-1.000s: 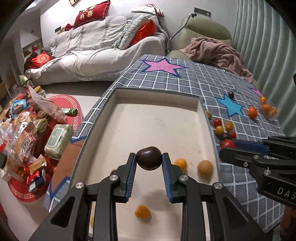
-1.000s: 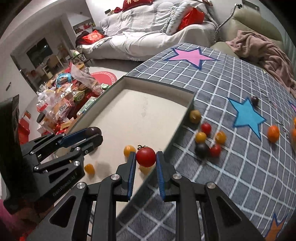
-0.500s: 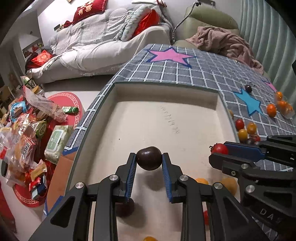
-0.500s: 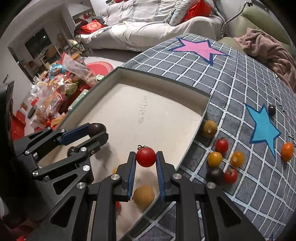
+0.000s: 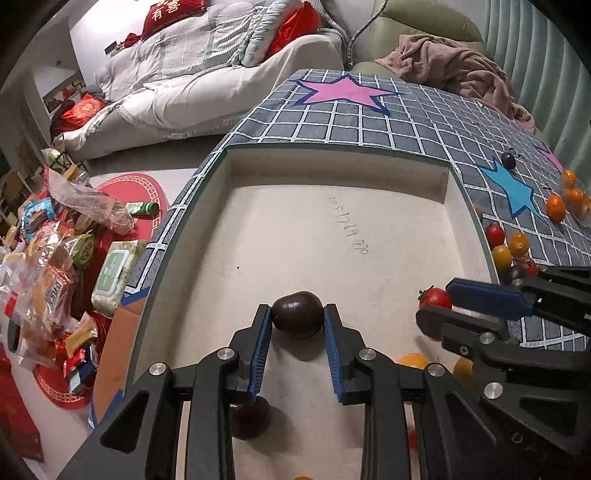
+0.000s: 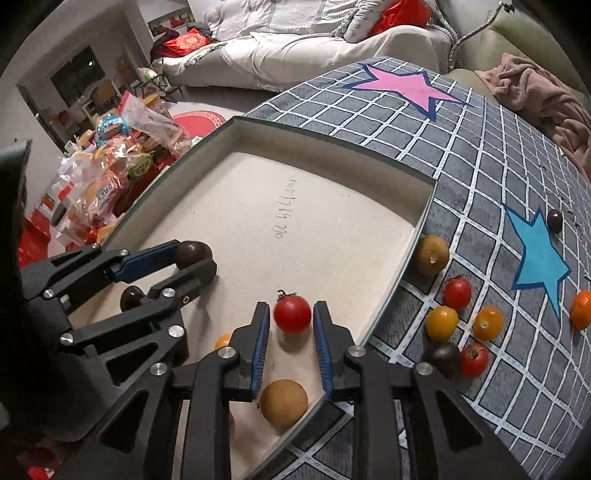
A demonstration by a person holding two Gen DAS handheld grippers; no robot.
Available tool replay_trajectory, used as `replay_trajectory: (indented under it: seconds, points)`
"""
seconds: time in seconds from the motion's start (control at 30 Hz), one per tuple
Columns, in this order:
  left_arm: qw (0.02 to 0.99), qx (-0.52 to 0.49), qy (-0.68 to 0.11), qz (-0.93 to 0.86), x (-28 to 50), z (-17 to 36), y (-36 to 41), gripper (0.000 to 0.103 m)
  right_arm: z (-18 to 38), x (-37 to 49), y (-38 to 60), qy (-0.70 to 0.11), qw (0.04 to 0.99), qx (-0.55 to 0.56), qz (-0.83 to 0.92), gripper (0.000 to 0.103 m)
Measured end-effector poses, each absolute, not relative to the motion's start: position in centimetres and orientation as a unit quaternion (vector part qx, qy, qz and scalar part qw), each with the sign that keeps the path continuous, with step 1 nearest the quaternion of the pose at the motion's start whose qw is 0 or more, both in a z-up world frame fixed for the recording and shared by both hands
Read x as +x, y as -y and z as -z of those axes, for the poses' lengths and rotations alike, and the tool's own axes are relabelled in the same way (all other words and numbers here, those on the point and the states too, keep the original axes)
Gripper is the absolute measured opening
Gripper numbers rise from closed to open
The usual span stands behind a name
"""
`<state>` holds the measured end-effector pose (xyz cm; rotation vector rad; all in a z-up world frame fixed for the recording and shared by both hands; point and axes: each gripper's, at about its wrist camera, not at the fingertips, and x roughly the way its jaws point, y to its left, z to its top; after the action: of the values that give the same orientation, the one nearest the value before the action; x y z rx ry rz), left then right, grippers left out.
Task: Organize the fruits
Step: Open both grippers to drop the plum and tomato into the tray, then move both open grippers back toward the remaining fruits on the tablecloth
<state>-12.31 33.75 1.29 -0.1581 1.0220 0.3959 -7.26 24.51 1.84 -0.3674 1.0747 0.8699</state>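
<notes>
This is a home living room, shown by the white sofa (image 5: 207, 85) with red cushions (image 5: 173, 11), a blanket (image 5: 454, 62) on an armchair, and snack packets (image 5: 48, 280) on the floor.

On the pale floor of the tray (image 5: 258, 236) I can see a line of handwritten digits (image 5: 347, 229), also visible from the right wrist (image 6: 283, 208), but I cannot make them out surely. The red cushion (image 5: 173, 11) on the sofa carries the gold characters 有喜. The print on the snack bags (image 5: 51, 291) is too blurred for me to read.
</notes>
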Motion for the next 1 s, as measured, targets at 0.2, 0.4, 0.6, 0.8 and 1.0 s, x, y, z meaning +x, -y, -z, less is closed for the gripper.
replay_trajectory:
  seconds: [0.2,0.4,0.6,0.8,1.0]
  points:
    - [0.845,-0.086,-0.487,-0.205,-12.8,-1.4,-34.3,0.065,-3.0,-7.2,-23.7,-0.482,0.766,-0.157,-0.395,0.043]
    - [0.848,-0.101,-0.468,-0.225,-13.9,-2.4,-35.1,0.081,-4.4,-7.5,-22.5,-0.476,0.777,-0.146,-0.385,0.08]
    - [0.848,-0.093,-0.471,-0.225,-15.1,-2.7,-34.3,0.081,-5.2,-8.2,-20.6,-0.472,0.785,-0.136,-0.378,0.093]
    - [0.854,-0.09,-0.462,-0.221,-16.2,-3.9,-33.0,0.081,-6.0,-8.9,-17.9,-0.472,0.791,-0.121,-0.37,0.103]
    - [0.86,-0.075,-0.458,-0.211,-16.9,-4.7,-30.9,0.081,-6.3,-9.6,-15.3,-0.479,0.794,-0.113,-0.358,0.103]
